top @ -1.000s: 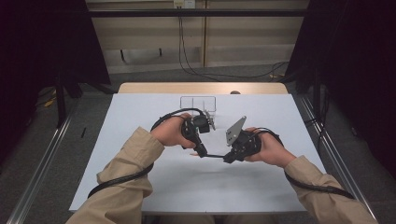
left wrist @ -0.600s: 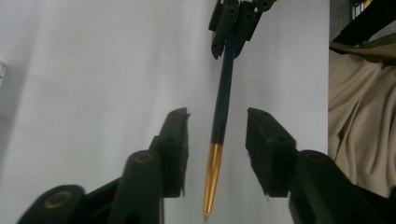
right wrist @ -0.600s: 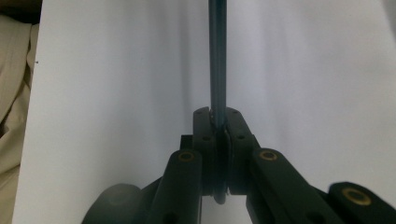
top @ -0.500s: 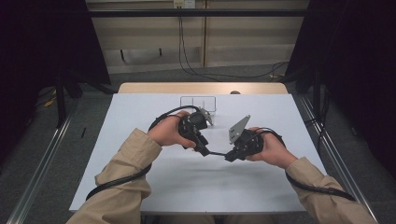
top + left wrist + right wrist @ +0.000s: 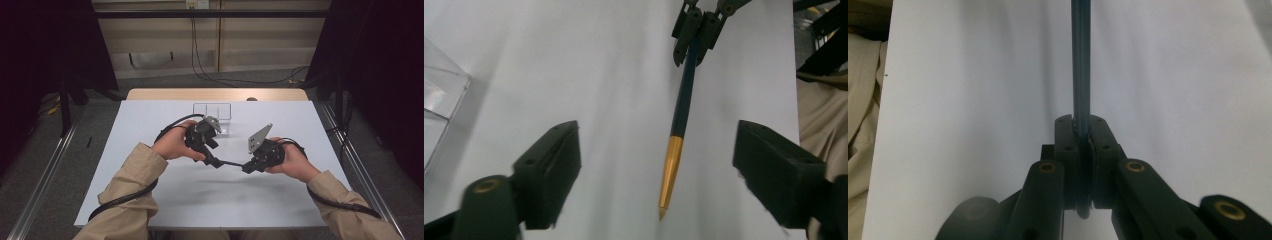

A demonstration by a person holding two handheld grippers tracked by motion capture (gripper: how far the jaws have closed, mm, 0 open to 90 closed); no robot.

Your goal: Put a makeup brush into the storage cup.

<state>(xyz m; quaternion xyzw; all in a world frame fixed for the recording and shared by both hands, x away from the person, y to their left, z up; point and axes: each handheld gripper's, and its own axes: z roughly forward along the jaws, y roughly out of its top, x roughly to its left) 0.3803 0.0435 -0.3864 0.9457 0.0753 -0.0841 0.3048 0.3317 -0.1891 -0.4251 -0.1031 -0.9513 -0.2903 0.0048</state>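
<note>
Right tongs (image 5: 1082,131) clamp the pen (image 5: 683,107) by its dark end, presenting the gold tip between the wide-open, empty left tongs (image 5: 656,165), apparently for handover.

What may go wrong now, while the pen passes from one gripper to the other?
1. The right gripper is shut on the pen at its far end, so the long free part may swing or slip.
2. The left gripper is open, with the gold tip between its jaws but nearer one; closing now may knock the pen aside.
3. The clear box stands close behind the left hand.
</note>
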